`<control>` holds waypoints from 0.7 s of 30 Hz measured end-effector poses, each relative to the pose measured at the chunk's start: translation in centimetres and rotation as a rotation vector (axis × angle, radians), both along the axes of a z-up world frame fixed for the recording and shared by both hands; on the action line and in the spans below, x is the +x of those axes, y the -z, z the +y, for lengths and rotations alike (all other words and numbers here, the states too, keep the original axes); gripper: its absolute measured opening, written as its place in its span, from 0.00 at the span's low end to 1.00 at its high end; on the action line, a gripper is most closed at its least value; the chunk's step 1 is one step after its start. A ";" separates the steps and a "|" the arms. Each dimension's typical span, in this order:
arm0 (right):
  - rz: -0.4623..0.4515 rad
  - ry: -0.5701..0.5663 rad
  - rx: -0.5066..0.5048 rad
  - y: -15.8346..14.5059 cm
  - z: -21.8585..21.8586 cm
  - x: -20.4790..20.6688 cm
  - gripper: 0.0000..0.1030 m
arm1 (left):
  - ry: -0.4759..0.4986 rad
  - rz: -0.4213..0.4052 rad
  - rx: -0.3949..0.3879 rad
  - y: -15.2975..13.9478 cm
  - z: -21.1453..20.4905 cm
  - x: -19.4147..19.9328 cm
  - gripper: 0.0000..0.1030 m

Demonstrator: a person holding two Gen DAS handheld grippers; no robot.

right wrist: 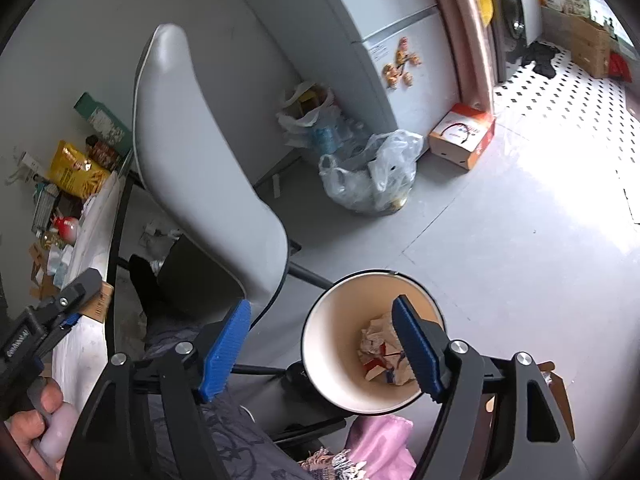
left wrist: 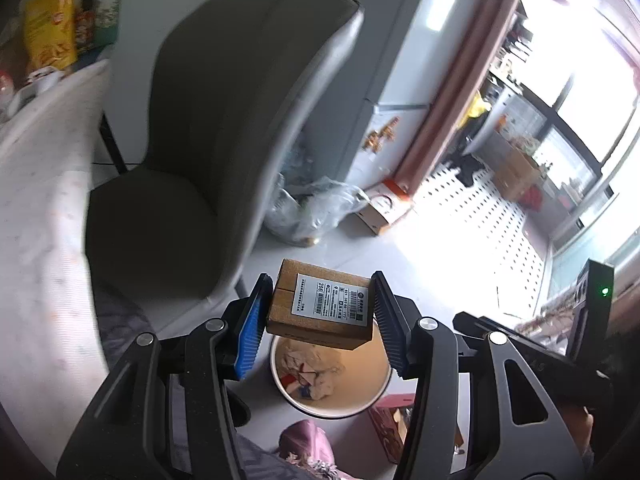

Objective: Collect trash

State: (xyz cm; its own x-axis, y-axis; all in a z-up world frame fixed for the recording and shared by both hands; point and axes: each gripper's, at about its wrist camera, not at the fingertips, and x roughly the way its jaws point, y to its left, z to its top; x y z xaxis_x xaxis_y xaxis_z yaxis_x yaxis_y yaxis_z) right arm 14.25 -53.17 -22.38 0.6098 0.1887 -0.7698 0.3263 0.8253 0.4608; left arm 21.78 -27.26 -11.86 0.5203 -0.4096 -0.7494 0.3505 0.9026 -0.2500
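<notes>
A small brown cardboard box [left wrist: 320, 306] with a white shipping label sits between the blue pads of my left gripper [left wrist: 320, 312], which is shut on it. The box hangs right above a round white trash bin [left wrist: 378, 394] on the floor, with crumpled paper and wrappers [left wrist: 310, 374] inside. In the right wrist view the same bin [right wrist: 340, 360] lies below my right gripper [right wrist: 320, 340], whose jaws stand wide open with nothing between them. Crumpled trash [right wrist: 380, 352] shows in the bin beside its right finger. A hand [right wrist: 36, 428] holds the left gripper's handle at the lower left.
A grey padded chair [left wrist: 224, 128] stands close to the left of the bin. A table with a pale cloth [left wrist: 36, 200] is further left. Clear plastic bags [right wrist: 372, 176] and an orange-white carton [right wrist: 462, 136] lie on the floor by a fridge [right wrist: 380, 32]. Pink fabric [right wrist: 380, 444] lies beside the bin.
</notes>
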 end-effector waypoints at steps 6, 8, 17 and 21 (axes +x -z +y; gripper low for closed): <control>-0.012 0.068 -0.004 -0.6 -2.6 -1.9 0.72 | 0.075 0.044 0.003 1.4 -3.5 -0.3 0.50; -0.014 0.091 -0.007 -0.8 -3.4 -2.5 0.72 | 0.113 0.068 -0.013 1.7 -4.5 -0.3 0.53; -0.026 0.112 -0.019 -1.9 -4.1 -3.1 0.76 | 0.081 0.035 -0.016 0.6 -3.8 -0.9 0.94; -0.039 0.095 -0.040 -3.1 -3.1 -2.9 0.84 | 0.047 0.032 -0.026 -0.3 -2.4 -1.0 0.94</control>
State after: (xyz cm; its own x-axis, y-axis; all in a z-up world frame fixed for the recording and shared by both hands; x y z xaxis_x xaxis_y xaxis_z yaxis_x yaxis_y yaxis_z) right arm 11.38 -56.29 -19.25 0.6532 0.0983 -0.7507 0.3860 0.8098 0.4419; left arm 20.80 -29.63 -11.53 0.4759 -0.4524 -0.7542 0.3840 0.8784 -0.2846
